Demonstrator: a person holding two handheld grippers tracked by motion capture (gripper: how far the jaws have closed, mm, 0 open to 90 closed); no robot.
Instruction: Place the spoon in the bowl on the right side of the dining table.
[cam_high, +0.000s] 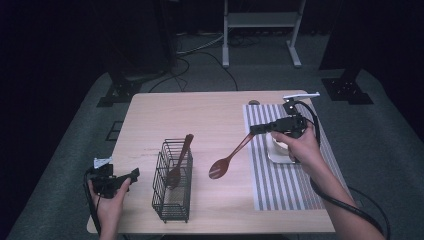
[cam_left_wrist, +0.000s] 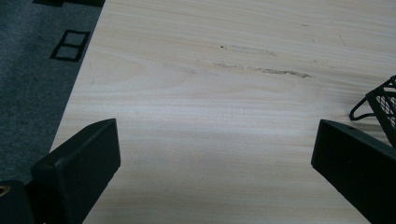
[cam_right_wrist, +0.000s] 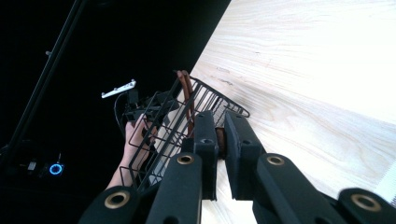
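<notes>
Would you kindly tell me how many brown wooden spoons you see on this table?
2: one brown wooden spoon stands in the black wire basket; the other spoon hangs from the right gripper, above the table.

I've got open tabletop (cam_high: 210, 112) between the striped mat (cam_high: 290, 185) and the wire basket (cam_high: 172, 192), but that basket already has a spoon (cam_high: 179, 162) leaning inside, crowding its far end.

no legible txt, labels, nos.
</notes>
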